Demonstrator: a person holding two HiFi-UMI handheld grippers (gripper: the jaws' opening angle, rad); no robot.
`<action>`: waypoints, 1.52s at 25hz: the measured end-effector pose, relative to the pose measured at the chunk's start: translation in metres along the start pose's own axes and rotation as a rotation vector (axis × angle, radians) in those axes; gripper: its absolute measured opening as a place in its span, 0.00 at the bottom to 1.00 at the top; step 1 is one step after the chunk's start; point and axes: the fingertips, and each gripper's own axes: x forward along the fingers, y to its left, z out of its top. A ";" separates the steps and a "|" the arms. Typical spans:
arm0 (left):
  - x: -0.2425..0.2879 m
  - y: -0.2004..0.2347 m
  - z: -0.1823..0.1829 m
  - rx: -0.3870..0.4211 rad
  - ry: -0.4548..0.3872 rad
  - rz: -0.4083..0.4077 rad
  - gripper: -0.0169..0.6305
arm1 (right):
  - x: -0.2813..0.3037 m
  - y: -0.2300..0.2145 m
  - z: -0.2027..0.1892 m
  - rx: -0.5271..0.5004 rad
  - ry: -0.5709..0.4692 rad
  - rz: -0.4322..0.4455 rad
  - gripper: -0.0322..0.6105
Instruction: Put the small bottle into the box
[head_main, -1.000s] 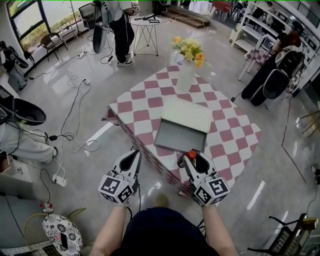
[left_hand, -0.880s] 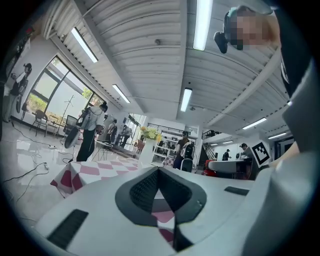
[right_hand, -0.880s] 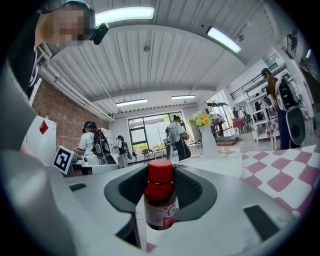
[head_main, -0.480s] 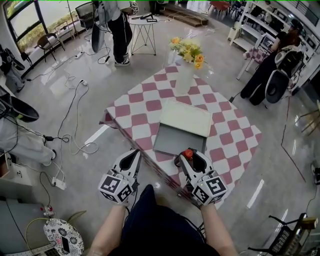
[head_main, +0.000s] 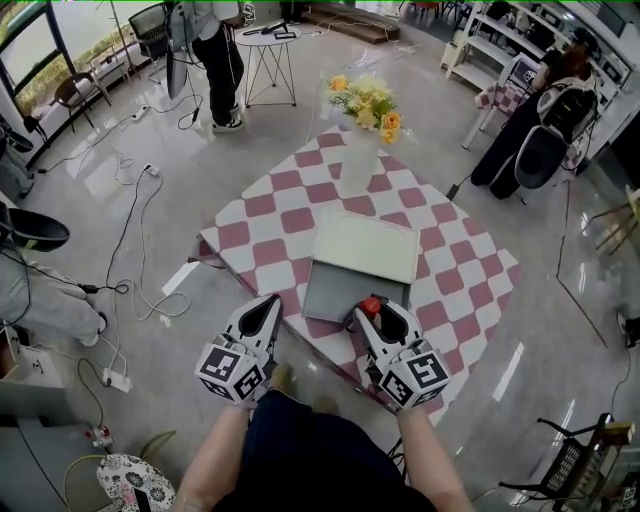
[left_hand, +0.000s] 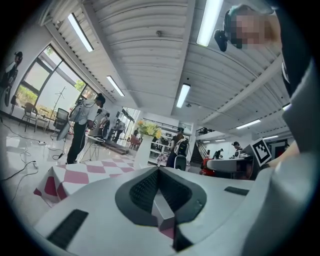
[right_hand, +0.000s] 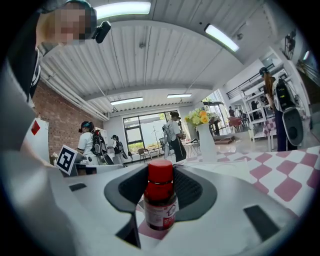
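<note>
While poised over near edge of checkered table (head_main: 268, 222), pinching small bottle (right_hand: 160, 202) upright between right gripper (head_main: 378, 312) jaws, red cap (right_hand: 161, 170) on top. Just beside near rim of open box (head_main: 335, 288), pale lid (head_main: 366, 248) lying behind it. Left gripper (head_main: 268, 308) jaws pressed together, holding nothing, off table's near corner. Beyond box, white vase (head_main: 359, 166) with yellow flowers (head_main: 364, 98).

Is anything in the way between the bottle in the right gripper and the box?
Nothing visible. The small bottle, clamped in the right gripper, is at the near edge of the box, whose lid lies open on the far side, leaving the grey inside exposed.
</note>
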 end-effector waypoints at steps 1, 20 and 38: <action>0.005 0.002 0.002 0.003 0.003 -0.009 0.03 | 0.004 -0.001 0.001 -0.004 0.001 -0.005 0.29; 0.056 0.036 -0.008 -0.017 0.080 -0.131 0.03 | 0.069 -0.015 -0.024 0.006 0.083 -0.064 0.30; 0.073 0.054 -0.030 -0.028 0.139 -0.179 0.03 | 0.107 -0.016 -0.051 -0.056 0.184 -0.050 0.30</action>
